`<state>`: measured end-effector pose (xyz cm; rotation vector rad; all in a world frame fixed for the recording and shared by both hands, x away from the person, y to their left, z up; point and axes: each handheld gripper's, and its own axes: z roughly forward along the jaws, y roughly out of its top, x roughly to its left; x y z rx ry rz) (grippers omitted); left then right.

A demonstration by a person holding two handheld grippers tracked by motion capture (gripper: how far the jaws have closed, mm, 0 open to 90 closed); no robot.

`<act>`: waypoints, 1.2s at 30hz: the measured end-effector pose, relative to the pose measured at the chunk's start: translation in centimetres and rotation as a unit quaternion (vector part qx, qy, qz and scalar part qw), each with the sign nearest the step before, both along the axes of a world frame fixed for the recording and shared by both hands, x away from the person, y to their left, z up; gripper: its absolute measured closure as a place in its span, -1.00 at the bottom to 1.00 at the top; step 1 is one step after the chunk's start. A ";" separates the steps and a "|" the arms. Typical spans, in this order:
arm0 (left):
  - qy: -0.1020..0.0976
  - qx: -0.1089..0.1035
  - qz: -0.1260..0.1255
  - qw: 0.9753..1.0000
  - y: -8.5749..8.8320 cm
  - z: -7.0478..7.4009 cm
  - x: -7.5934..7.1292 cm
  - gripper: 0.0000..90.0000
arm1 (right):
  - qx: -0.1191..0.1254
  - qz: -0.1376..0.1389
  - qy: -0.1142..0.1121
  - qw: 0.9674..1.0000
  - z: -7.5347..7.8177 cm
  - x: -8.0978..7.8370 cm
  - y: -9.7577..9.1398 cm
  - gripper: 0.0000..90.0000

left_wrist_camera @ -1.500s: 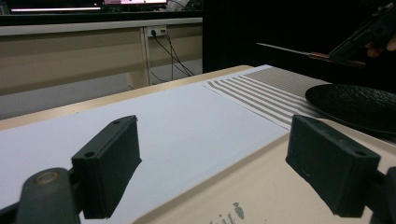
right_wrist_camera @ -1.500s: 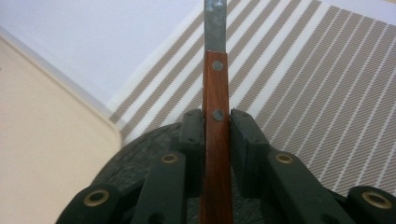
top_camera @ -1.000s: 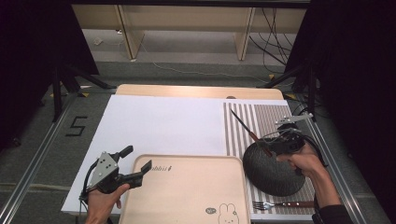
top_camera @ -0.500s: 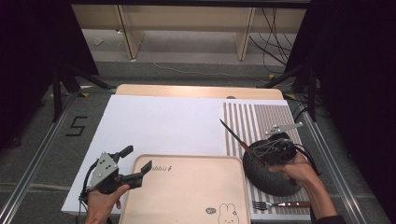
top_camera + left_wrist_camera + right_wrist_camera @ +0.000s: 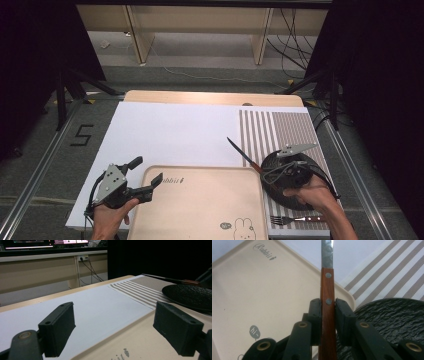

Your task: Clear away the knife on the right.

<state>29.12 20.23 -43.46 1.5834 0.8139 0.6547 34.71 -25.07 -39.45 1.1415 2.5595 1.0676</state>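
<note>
Right claw [image 5: 327, 312] clamped on knife [image 5: 327, 292] handle (wooden, riveted), over black plate [image 5: 280, 192] at tray [image 5: 200, 210] corner. Left claw [image 5: 145, 175] released, jaws wide, at tray's left edge. Fork [image 5: 295, 219] beside plate.

The white sheet [image 5: 170, 132] lies bare between the tray [image 5: 200, 210] and the table's far edge. On the right, the black plate [image 5: 295, 192], the knife [image 5: 243, 155] and the fork [image 5: 295, 219] crowd the striped mat [image 5: 277, 130], though its far half seems free.
</note>
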 end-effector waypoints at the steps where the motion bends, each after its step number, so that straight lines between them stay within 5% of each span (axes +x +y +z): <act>1: -0.001 0.000 0.000 1.000 0.0 0.0 0.0 -0.63 | -0.005 0.004 0.004 1.000 0.1 -0.2 0.0 0.70; 18: -0.003 -0.003 0.000 1.000 0.0 0.1 -0.1 -0.64 | 0.005 0.020 0.012 1.000 -0.8 -3.0 1.4 0.70; 36: -0.005 0.000 0.001 1.000 0.0 0.2 -0.1 -0.64 | -0.012 0.037 0.034 0.999 -2.1 -6.4 2.9 0.70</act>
